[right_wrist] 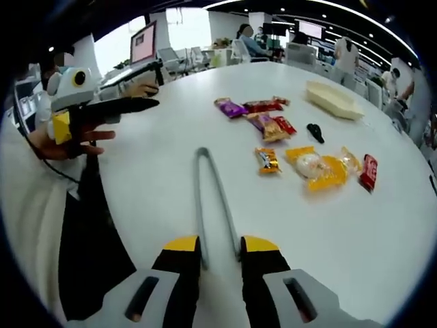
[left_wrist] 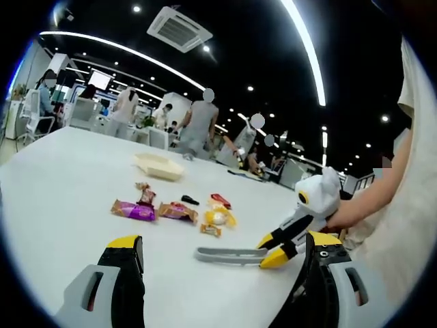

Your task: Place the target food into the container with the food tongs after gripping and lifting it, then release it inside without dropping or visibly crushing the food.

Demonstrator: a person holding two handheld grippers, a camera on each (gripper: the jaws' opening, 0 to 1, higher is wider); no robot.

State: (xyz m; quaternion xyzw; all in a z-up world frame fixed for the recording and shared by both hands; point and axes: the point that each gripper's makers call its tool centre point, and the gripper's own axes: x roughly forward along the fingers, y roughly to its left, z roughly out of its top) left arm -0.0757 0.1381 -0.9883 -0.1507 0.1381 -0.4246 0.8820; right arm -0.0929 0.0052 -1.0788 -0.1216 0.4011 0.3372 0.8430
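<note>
Although the task names no single food, the likeliest target is the yellow pack [right_wrist: 316, 167] with a pale round bun inside, lying among other wrapped snacks [right_wrist: 263, 117] out on the white worktop [right_wrist: 171, 109]; the cream container [right_wrist: 333, 100] sits beyond them, toward the far edge. I judge the pack light, its film slick and crinkly, and the bun soft enough to dent, so the tongs [right_wrist: 212, 198] should close gently across its middle, not on the loose wrapper ends. Its long axis runs roughly crosswise to the tongs. The tongs lie flat, their joined end pointing away from the right gripper [right_wrist: 220, 247] and their two tips reaching back between its jaws, which stand slightly apart on either side of them; whether they already press the arms I cannot tell. From the left gripper view, the left gripper [left_wrist: 225, 249] has its jaws wide apart, holding nothing, near the close edge.
</note>
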